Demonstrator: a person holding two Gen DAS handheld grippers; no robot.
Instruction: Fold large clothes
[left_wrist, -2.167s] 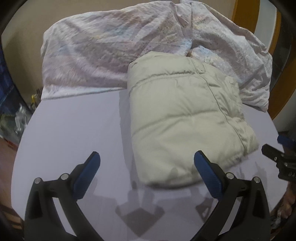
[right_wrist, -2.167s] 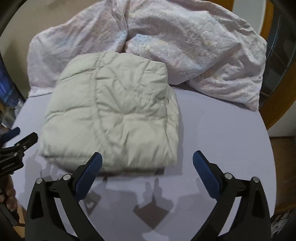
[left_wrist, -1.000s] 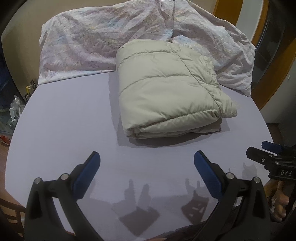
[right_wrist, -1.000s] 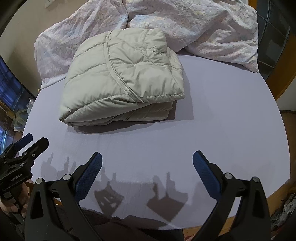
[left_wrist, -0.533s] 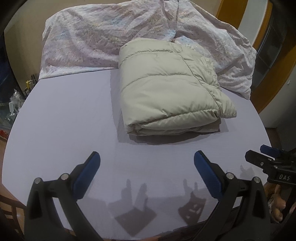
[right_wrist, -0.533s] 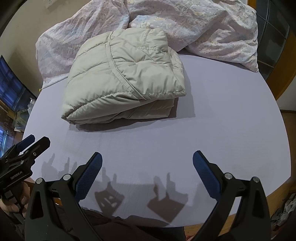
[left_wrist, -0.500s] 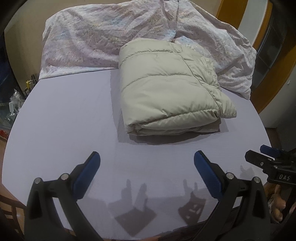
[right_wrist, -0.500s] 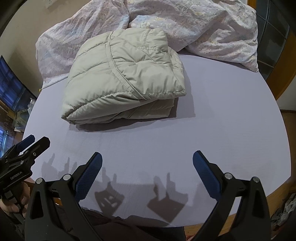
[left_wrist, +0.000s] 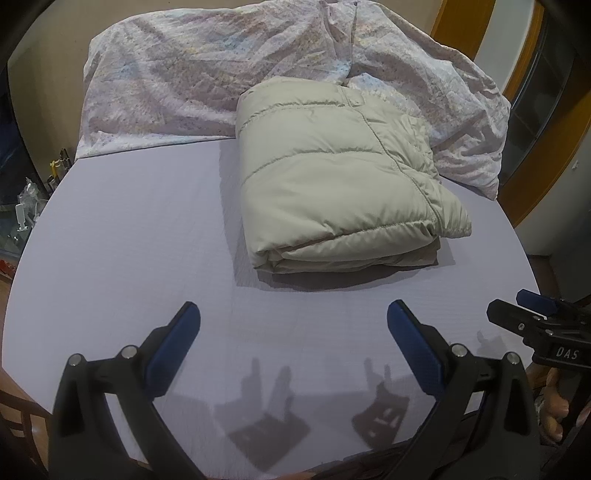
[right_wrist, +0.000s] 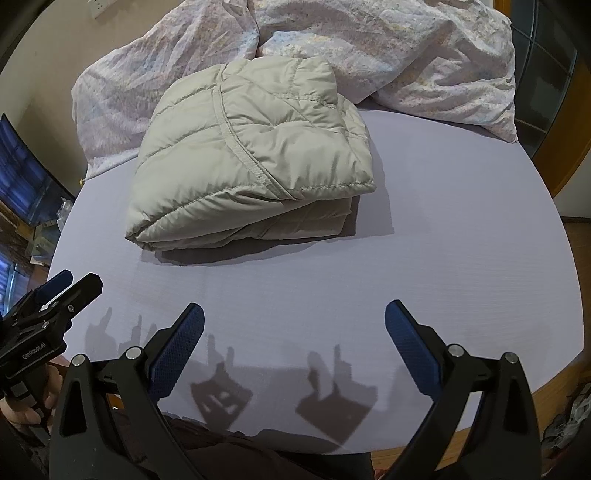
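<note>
Left wrist view: the left gripper (left_wrist: 291, 339) hangs with its jaws spread wide and nothing between them, above the near part of the table (left_wrist: 129, 240). The jacket (left_wrist: 343, 177) lies folded into a thick beige bundle ahead and slightly to the right, well apart from the fingertips, with its stacked layers facing the camera. Its far edge touches the quilt (left_wrist: 192, 77) heaped at the back of the table. The right gripper (left_wrist: 539, 325) shows at the right edge, low and clear of the cloth; from here I cannot tell how its jaws stand.

Right wrist view: the right gripper (right_wrist: 293, 339) is also wide apart and empty, over bare table near the front rim. The jacket (right_wrist: 255, 155) sits ahead and to the left, apart from the fingers, its layers squarely stacked and its hem seam running across the top. The left gripper (right_wrist: 55, 291) enters at the left edge, beside the table rim.

Judging by the compact bundle and both tools drawn clear, the folding looks done and this is the release stage. Any next move would call only for pressing down a puffed corner, or reaching for another garment.
</note>
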